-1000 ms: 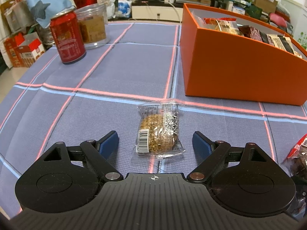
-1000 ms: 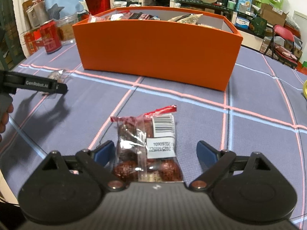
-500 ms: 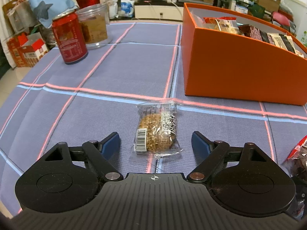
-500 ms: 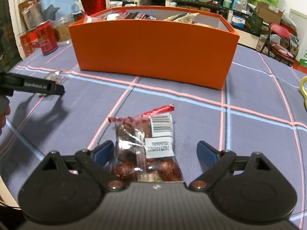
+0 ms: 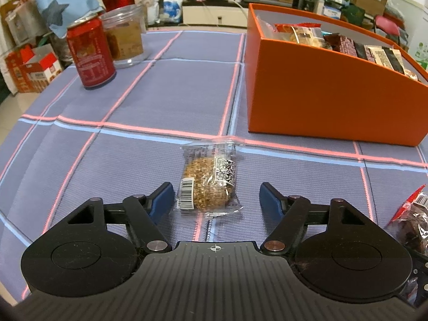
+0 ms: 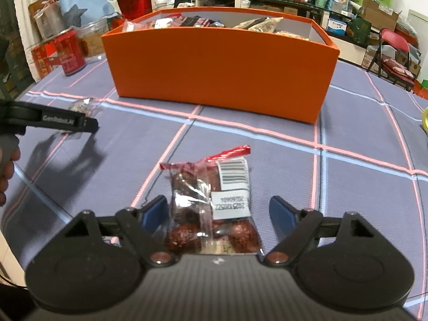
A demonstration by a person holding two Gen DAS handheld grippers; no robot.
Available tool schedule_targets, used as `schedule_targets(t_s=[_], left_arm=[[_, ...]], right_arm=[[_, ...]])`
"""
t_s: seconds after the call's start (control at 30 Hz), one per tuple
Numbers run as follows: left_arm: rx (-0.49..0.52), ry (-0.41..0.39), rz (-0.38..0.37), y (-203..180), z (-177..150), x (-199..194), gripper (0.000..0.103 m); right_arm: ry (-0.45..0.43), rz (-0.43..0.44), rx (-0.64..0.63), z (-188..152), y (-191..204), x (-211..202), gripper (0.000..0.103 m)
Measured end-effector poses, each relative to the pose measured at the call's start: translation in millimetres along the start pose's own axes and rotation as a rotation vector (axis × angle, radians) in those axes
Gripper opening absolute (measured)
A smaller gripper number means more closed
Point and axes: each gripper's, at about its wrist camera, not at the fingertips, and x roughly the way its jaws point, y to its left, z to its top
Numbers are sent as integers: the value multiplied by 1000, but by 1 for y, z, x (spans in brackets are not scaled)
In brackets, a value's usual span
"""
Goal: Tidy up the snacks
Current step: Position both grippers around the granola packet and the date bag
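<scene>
Now both grippers sit wide apart, left gripper [image 5: 215,196] straddling the oat cake [image 5: 208,184], right gripper [image 6: 218,211] straddling the date bag [image 6: 214,208] (long axes pointing dead ahead), orange box [image 6: 219,67] waiting beyond on the worktop [image 5: 165,85].

Even indoor light, moderately bright. Soft shadow of left gripper [image 6: 50,121] on tablecloth [image 6: 361,187]. Glare on snack wrapper [image 6: 211,203]. Strong fisheye curvature, dark vignetted corners; slight softness.
</scene>
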Motion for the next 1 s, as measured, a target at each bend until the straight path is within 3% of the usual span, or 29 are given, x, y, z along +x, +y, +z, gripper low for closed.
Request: schedule_targets(t_s=[1.0], left_arm=[[0, -8, -1, -2, -2, -1, 71]], right_arm=[[4, -20, 13, 0, 2, 1, 86]])
